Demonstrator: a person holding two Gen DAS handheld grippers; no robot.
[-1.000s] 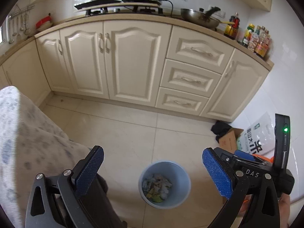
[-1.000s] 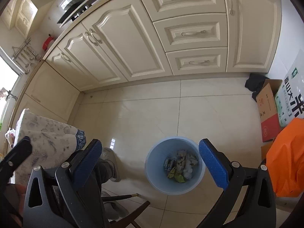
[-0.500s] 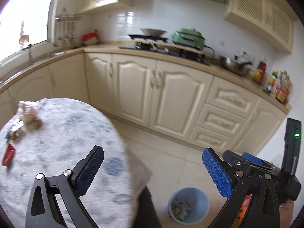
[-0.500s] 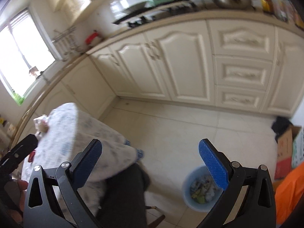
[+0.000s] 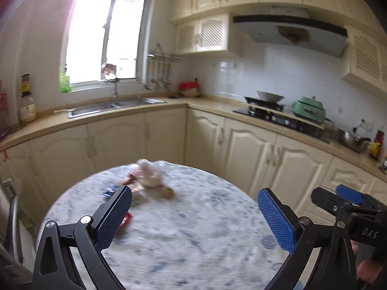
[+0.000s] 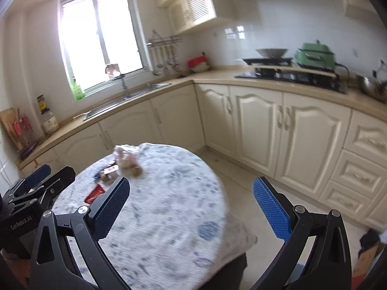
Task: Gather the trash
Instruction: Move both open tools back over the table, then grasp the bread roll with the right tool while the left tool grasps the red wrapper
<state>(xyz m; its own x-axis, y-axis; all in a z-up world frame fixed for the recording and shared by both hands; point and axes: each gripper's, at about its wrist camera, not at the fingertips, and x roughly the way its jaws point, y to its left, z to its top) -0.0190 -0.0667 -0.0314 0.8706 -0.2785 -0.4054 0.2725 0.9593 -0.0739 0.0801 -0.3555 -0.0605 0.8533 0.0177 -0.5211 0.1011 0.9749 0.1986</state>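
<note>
Both your left gripper (image 5: 194, 213) and right gripper (image 6: 191, 206) have their jaws spread wide and hold nothing. The red wrapper (image 6: 94, 194) lies flat at your ten o'clock on the clothed table (image 5: 193, 236); pinching it could snag the cloth. Farther, at eleven o'clock, the crumpled trash pile (image 5: 147, 181) could scatter or roll if you nudge it.

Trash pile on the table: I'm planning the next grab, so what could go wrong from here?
The trash pile is blurred, so aim may be off. The red wrapper lies flat on the tablecloth; open fingers could pinch cloth instead. Both the left gripper and right gripper point toward the pile and might collide.
</note>
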